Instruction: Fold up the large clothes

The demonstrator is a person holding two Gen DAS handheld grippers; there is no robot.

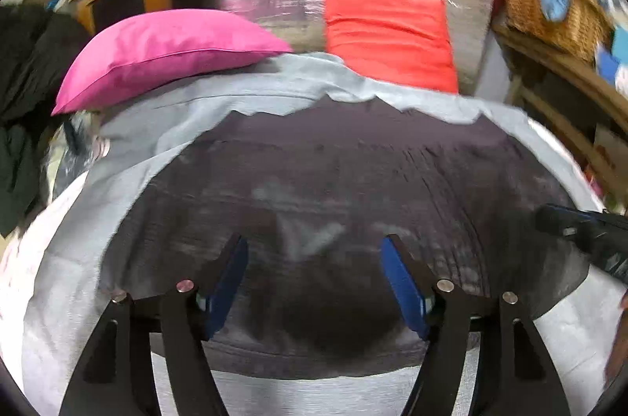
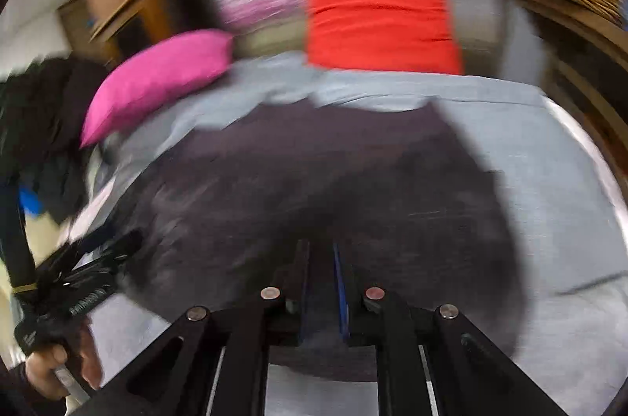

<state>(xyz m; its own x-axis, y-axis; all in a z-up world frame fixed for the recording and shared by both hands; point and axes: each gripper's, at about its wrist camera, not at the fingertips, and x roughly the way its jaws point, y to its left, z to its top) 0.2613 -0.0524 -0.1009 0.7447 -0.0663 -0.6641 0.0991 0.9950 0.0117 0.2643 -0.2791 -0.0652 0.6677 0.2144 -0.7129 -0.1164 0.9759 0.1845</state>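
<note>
The left claw (image 1: 314,282) stands spread above the near part of the dark garment (image 1: 333,180), nothing between its blue pads (image 1: 404,286) — apparently free to take a new hold. The right claw (image 2: 322,290) is pressed together; its fingers point at the garment's near edge, but blur hides whether cloth is pinched between them. The garment (image 2: 314,188) lies spread fairly flat in the middle of the bed (image 1: 59,282), on a grey sheet, which suits folding. At the bed's far edge a pink pillow (image 1: 165,51) and a red cushion (image 1: 388,35) sit clear of the work — well apart from both claws.
</note>
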